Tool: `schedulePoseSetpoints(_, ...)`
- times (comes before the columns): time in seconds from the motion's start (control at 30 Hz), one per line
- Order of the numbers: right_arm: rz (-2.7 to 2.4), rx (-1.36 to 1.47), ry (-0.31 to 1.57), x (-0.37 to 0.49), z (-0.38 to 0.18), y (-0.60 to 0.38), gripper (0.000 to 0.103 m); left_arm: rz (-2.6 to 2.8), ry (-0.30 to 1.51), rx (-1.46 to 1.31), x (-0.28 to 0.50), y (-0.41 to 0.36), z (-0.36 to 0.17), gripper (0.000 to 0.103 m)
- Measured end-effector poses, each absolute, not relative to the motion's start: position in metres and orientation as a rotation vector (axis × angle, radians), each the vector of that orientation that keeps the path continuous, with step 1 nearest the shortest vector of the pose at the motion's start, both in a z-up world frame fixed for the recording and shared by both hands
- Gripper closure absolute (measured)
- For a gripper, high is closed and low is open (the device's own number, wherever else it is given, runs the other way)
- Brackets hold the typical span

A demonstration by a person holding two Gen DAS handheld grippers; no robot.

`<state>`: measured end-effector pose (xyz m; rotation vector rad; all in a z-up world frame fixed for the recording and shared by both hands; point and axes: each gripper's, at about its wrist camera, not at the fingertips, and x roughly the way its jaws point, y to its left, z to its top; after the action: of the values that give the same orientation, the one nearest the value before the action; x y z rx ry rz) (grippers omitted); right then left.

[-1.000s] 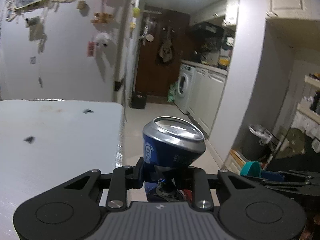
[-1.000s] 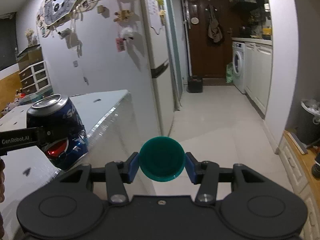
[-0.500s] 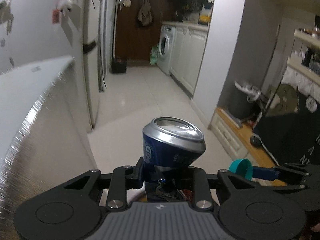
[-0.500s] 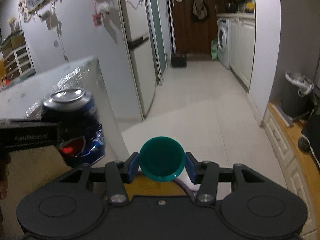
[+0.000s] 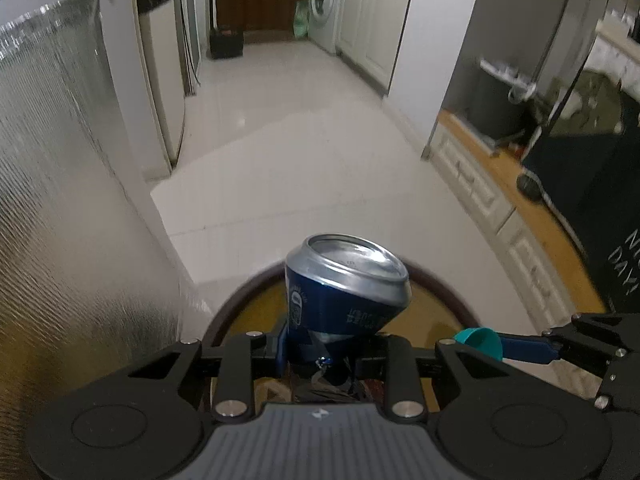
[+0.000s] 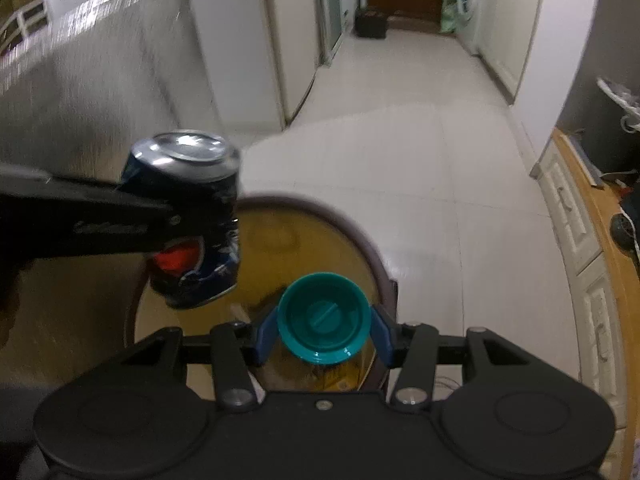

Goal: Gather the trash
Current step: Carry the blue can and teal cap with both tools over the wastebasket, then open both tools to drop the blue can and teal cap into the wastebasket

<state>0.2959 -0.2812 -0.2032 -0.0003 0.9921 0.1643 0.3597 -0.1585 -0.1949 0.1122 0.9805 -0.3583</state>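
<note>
A crushed blue soda can (image 5: 344, 292) is pinched at its dented waist by my left gripper (image 5: 320, 356), which is shut on it. The same can (image 6: 188, 216) hangs at the left of the right wrist view. My right gripper (image 6: 323, 332) is shut on a teal plastic cap (image 6: 323, 318), its hollow side facing the camera; in the left wrist view the cap (image 5: 480, 342) shows at the right. Both grippers point steeply down over a round bin (image 6: 360, 248) with a dark rim and yellow liner. The bin (image 5: 248, 300) lies right below the can.
A silvery textured table side (image 5: 60, 184) rises at the left. White floor tiles (image 5: 300, 152) stretch ahead to a fridge (image 5: 160, 60), a washing machine (image 5: 324, 0) and cupboards. At the right stand a wooden ledge (image 6: 608, 240), a grey lined bin (image 5: 500, 92) and dark furniture.
Both grippers have dropped from table-top height and tipped downward, carrying the can and the cap. The round bin has come into view beneath them. Neither grip has changed.
</note>
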Motion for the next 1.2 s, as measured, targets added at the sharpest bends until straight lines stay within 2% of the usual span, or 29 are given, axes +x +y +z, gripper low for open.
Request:
schedulePoseSetpoints(0.23,0.262,-0.195,1.103,0.303,-0.236,-0.245,0.053,-0.356,1.079,0.116,0.362,-0.151,-0.228,0.074)
schedulePoseSetpoints(0.5,0.294,-0.29,1.158,0.306,-0.249,-0.235,0.052,-0.374,1.149,0.161,0.358,-0.153,-0.256,0.074)
schedulePoseSetpoints(0.53,0.303,-0.299,1.163,0.305,-0.248,-0.235,0.051,-0.374,1.152,0.164,0.358,-0.153,-0.258,0.074)
schedulePoseSetpoints(0.6,0.312,-0.318,1.168,0.303,-0.248,-0.235,0.034,-0.38,1.156,0.171,0.358,-0.155,-0.261,0.074)
schedulePoseSetpoints(0.8,0.327,-0.291,1.17,0.298,-0.243,-0.243,0.033,-0.395,1.142,0.181,0.362,-0.168,-0.265,0.072)
schedulePoseSetpoints(0.83,0.327,-0.288,1.168,0.296,-0.242,-0.244,0.033,-0.384,1.145,0.177,0.363,-0.168,-0.266,0.06)
schedulePoseSetpoints(0.87,0.327,-0.285,1.167,0.296,-0.241,-0.244,0.033,-0.373,1.154,0.176,0.362,-0.167,-0.267,0.041)
schedulePoseSetpoints(0.9,0.329,-0.279,1.166,0.298,-0.243,-0.246,0.033,-0.37,1.16,0.18,0.362,-0.167,-0.267,0.035)
schedulePoseSetpoints(1.0,0.334,-0.26,1.163,0.294,-0.241,-0.249,0.033,-0.373,1.174,0.211,0.359,-0.169,-0.265,0.029)
schedulePoseSetpoints(1.07,0.336,-0.241,1.159,0.294,-0.238,-0.25,0.033,-0.365,1.182,0.219,0.358,-0.169,-0.263,0.02)
schedulePoseSetpoints(1.2,0.336,-0.222,1.152,0.293,-0.237,-0.255,0.032,-0.356,1.178,0.222,0.354,-0.167,-0.252,0.01)
